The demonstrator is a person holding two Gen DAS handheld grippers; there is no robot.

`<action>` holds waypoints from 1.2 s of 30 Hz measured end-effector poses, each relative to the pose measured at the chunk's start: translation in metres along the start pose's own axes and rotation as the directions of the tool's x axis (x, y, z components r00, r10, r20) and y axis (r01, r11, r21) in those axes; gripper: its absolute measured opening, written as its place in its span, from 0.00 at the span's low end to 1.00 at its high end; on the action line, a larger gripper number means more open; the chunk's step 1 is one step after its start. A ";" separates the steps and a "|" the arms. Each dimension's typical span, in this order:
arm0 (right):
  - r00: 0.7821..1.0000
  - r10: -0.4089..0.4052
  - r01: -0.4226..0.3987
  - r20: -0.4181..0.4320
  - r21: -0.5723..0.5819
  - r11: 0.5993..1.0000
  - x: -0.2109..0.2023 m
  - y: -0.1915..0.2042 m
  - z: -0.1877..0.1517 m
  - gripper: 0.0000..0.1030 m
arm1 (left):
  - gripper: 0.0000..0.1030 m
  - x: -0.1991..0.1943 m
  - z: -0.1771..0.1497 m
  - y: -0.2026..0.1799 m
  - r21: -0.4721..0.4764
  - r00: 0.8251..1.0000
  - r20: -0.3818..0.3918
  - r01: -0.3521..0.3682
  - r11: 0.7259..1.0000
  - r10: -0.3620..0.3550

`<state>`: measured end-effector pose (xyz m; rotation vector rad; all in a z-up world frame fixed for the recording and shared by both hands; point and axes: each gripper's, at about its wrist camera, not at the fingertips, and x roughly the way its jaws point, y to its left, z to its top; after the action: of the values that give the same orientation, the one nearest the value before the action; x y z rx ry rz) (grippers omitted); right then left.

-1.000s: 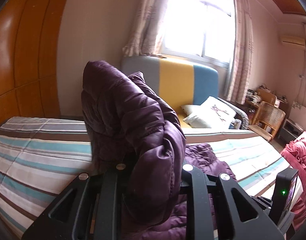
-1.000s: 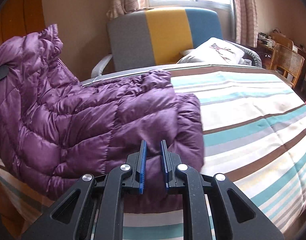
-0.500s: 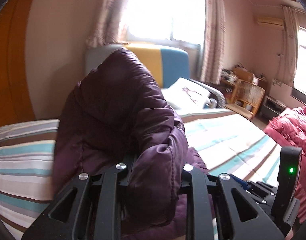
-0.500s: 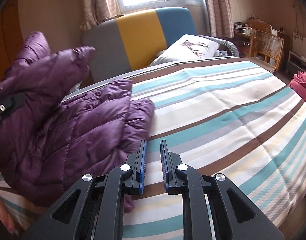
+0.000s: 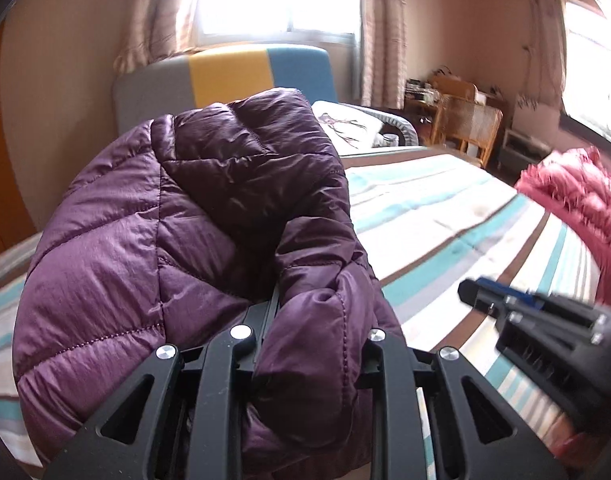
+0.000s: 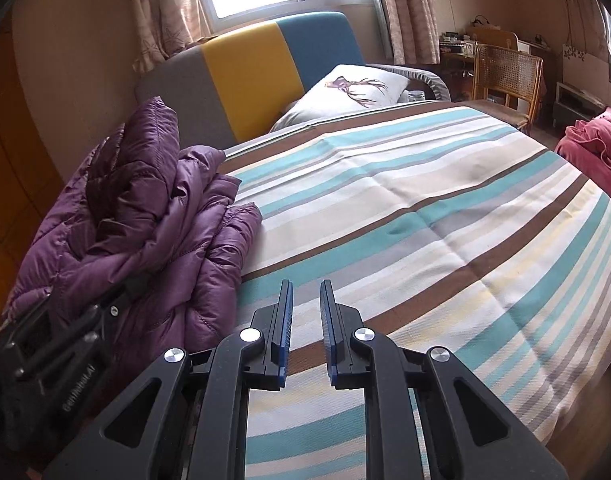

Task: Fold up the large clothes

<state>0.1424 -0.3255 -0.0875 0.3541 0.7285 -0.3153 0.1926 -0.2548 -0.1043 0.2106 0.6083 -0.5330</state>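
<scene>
- Right now the purple down jacket (image 6: 145, 224) sits bunched at the left edge of the striped bedspread (image 6: 445, 220), its far end close to the grey, yellow and blue headboard (image 6: 249, 76).
- At the jacket's near end, the left gripper (image 5: 305, 320) is clenched on a thick fold of quilted fabric, which bulges up between and over its jaws; from the right wrist view that gripper (image 6: 133, 284) is half buried in the heap.
- As I read it, the step in hand is carrying this held section over the rest of the jacket. To do it well, I would bring the fold down flat onto the layer beneath, edges matched, and only then let go; puffy down springs back, so a light press along the crease should help.
- Slippery shell fabric may slide out of a shallow bite, so the pinch should stay deep until the fold rests.
- Right of the jacket, the right gripper (image 6: 307, 332) hangs over bare bedspread, its blue-padded jaws nearly together with a narrow gap and nothing between them. It looks free to pin the lower layer or smooth the top.
- Farther right, a white deer-print pillow (image 6: 345, 92) lies beside the headboard, and a red quilt (image 6: 589, 144) sits off the bedspread's far right edge, both well apart from the jacket.
</scene>
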 end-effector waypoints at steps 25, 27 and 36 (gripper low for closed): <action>0.998 0.036 -0.034 0.059 -0.051 0.998 -0.024 0.028 0.016 0.14 | 0.65 -0.117 -0.021 0.182 -0.446 0.977 0.192 -0.002 0.895 0.098; 0.996 0.053 -0.048 0.074 -0.069 0.996 -0.028 0.038 0.022 0.14 | 0.57 -0.103 -0.031 0.209 -0.496 0.980 0.121 -0.076 0.865 0.156; 0.970 0.223 -0.202 0.098 -0.190 0.961 -0.028 0.106 0.065 0.14 | 0.37 -0.059 -0.027 0.193 -0.381 0.996 0.042 -0.061 0.923 0.083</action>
<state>0.2034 -0.2542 -0.0016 0.2382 0.5903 -0.0656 0.2416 -0.0577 -0.0843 -0.1490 0.6331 -0.3395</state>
